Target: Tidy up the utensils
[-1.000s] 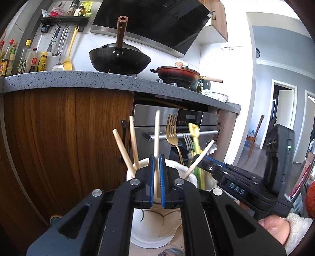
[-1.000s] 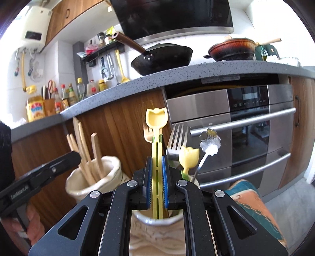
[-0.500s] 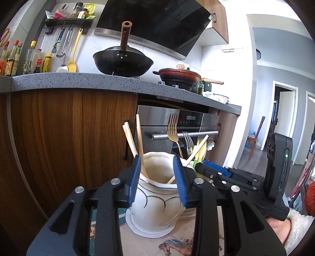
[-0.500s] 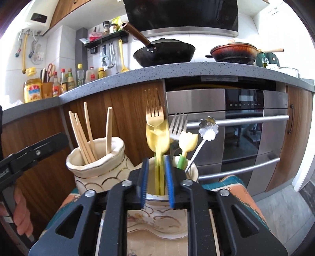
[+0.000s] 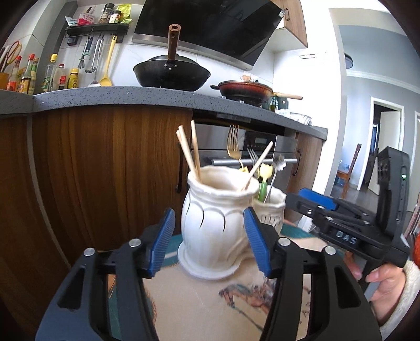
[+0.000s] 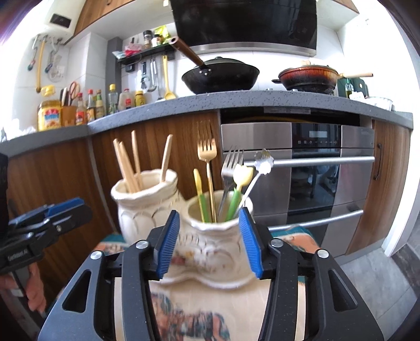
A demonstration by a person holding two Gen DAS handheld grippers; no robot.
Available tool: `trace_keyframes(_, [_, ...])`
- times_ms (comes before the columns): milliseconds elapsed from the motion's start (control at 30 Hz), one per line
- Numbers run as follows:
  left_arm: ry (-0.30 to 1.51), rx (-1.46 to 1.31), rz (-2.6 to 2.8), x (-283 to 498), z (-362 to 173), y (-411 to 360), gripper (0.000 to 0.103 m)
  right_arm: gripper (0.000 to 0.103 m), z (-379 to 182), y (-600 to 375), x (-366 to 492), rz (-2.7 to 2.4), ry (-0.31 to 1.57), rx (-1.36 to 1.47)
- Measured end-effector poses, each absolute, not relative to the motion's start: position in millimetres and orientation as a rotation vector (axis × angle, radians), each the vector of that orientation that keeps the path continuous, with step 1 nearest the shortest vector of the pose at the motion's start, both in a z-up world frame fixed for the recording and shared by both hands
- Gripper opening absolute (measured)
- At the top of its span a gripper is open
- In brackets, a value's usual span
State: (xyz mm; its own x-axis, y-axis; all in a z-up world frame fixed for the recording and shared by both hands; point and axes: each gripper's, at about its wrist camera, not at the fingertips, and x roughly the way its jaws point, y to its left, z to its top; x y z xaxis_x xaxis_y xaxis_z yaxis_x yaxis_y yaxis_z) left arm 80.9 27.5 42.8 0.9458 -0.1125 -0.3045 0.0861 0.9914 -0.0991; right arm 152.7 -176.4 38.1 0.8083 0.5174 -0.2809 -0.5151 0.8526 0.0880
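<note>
Jaws apart, jars point(image 5: 215, 209) between.

Home kitchen: speckled grey countertop point(image 6: 236, 101) over wood cabinet fronts point(image 5: 110, 168), black wok point(image 6: 220, 76) and red pan point(image 6: 308, 76) on the hob under a range hood point(image 6: 246, 23), built-in steel oven point(image 6: 296, 168), sauce bottles point(image 6: 92, 105), hanging ladles point(image 5: 92, 57).

I see L gripper point(image 5: 208, 242) and R gripper point(image 6: 208, 242) jaws just opened, seemingly gripping nothing, both hand-held.
</note>
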Motion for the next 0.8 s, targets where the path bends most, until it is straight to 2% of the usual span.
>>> trace_keyframes(100, [0.321, -0.085, -0.089, 70.5, 37.3, 27.8, 0.066, 0.056, 34.8, -179.9, 137.1, 0.547, 0.296, -0.032])
trace_keyframes(267, [0.328, -0.066, -0.059, 54.0, 30.3, 25.3, 0.079, 0.078, 30.6, -187.9, 114.2, 0.547, 0.269, -0.077])
trace_keyframes(333, [0.324, -0.059, -0.051, 47.6, 27.9, 23.4, 0.087, 0.082, 30.4, -190.9, 108.4, 0.542, 0.260, -0.089])
trace_keyframes(467, [0.306, -0.019, -0.029, 36.6, 24.6, 16.6, 0.095, 0.093, 27.5, -196.2, 104.0, 0.539, 0.255, -0.089])
trace_keyframes(567, [0.298, -0.012, -0.021, 30.7, 22.1, 14.5, 0.097, 0.097, 25.5, -199.8, 103.9, 0.536, 0.233, -0.082])
trace_keyframes(800, [0.306, -0.006, -0.013, 32.3, 16.7, 13.5, 0.097, 0.098, 20.5, -207.3, 115.9, 0.516, 0.254, -0.054])
